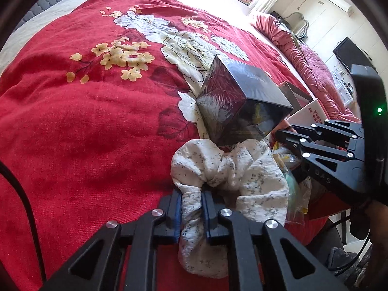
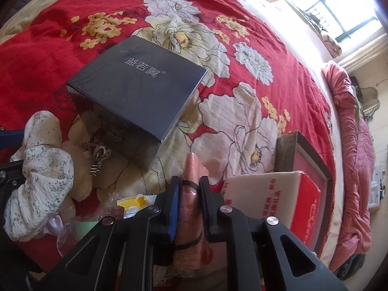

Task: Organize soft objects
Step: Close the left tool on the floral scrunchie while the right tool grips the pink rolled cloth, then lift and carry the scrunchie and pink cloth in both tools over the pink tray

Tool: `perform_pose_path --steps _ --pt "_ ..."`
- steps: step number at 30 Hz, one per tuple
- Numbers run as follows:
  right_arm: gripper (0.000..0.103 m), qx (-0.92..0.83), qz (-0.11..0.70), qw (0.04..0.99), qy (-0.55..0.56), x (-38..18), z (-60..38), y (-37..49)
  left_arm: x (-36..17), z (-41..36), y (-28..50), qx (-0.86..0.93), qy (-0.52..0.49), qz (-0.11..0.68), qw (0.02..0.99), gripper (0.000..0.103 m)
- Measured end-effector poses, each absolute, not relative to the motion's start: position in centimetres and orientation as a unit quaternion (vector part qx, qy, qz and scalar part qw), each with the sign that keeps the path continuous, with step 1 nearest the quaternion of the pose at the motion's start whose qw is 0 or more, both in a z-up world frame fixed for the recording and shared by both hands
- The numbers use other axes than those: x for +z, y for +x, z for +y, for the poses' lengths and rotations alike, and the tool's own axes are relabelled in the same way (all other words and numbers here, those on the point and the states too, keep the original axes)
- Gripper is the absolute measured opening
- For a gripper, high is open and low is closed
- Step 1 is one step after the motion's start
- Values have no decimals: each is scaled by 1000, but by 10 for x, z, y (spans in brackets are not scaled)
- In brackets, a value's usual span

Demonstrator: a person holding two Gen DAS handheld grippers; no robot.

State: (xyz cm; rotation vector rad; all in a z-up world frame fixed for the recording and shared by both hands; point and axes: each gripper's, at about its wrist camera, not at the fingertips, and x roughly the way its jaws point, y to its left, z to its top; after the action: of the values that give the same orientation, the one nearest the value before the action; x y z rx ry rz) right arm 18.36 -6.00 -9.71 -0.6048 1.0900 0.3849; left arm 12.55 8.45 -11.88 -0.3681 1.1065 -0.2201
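My left gripper (image 1: 191,208) is shut on a white scrunchie with small grey flowers (image 1: 230,169), held just above the red floral bedspread (image 1: 84,121). The scrunchie also shows at the left of the right wrist view (image 2: 41,169). My right gripper (image 2: 189,189) is shut on a flat pink item wrapped with a thin black band (image 2: 190,181); what it is I cannot tell. In the left wrist view the right gripper (image 1: 286,131) comes in from the right, its tips behind the black box.
A glossy black box (image 1: 242,97) lies on the bed ahead, also in the right wrist view (image 2: 135,89). A white and red tissue box (image 2: 278,194) and a framed tray (image 2: 312,160) sit to the right. Plastic wrappers (image 2: 135,203) and a metal trinket (image 2: 97,162) lie nearby.
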Motion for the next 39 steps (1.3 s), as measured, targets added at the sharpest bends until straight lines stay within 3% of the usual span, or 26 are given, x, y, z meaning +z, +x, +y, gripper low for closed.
perform_pose_path --steps 7,22,39 --pt "14 230 469 843 -128 -50 -95 175 -106 86 122 -101 -172 492 847 10" --pt "14 261 426 863 -74 -12 -114 144 -42 75 88 -50 -126 429 893 10" --pt "14 243 352 904 15 47 -200 120 21 -6 83 -80 -67 410 906 10"
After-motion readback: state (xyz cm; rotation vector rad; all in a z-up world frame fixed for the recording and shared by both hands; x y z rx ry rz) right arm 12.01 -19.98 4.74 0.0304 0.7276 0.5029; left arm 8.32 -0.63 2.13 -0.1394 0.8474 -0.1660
